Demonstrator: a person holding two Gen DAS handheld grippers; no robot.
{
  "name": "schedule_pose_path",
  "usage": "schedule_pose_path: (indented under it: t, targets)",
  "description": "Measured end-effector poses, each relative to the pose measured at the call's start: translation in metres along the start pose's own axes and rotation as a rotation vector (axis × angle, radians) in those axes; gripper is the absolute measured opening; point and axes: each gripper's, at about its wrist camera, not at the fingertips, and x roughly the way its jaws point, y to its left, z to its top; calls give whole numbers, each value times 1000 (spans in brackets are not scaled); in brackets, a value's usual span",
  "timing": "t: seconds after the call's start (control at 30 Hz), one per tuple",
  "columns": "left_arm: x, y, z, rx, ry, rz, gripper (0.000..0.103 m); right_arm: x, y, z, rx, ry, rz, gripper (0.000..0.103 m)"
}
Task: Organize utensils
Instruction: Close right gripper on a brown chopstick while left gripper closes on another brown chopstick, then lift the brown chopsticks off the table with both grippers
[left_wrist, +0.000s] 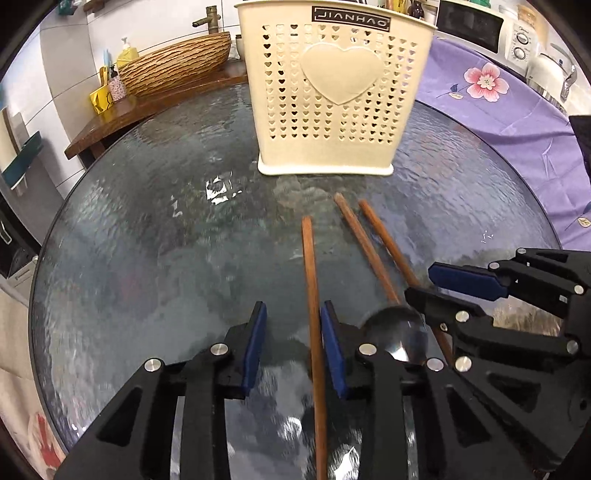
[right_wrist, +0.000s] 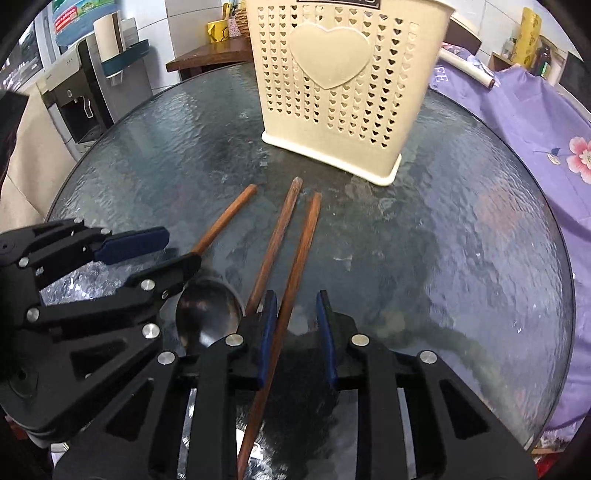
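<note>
Two wooden chopsticks and a wooden-handled metal spoon lie side by side on a round glass table, pointing toward a cream utensil holder with heart-shaped holes. My left gripper straddles the left chopstick. The stick lies against the right pad, and the left pad stands clear of it. My right gripper straddles the right chopstick, which sits near its left pad with a gap on the other side. The spoon lies between the two grippers. Each gripper shows in the other's view: the left gripper, the right gripper.
A purple flowered cloth covers the surface to the right of the table. Behind it stand a microwave and a kettle. At the back left is a wooden counter with a ribbed basin.
</note>
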Motion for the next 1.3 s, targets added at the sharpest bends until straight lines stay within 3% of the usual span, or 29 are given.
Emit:
schedule_pose_path:
  t: [0.27,0.63,1.3]
  targets:
    - [15,7,24,0,20,5,23,14,-5,27,1,27,-12,18]
    - [18,9,31,4,33,1,17,26,1,50,-2,47,-12,17]
    - [12,20,22,3,33,7,7,27,11,38,-56,42,-4,8]
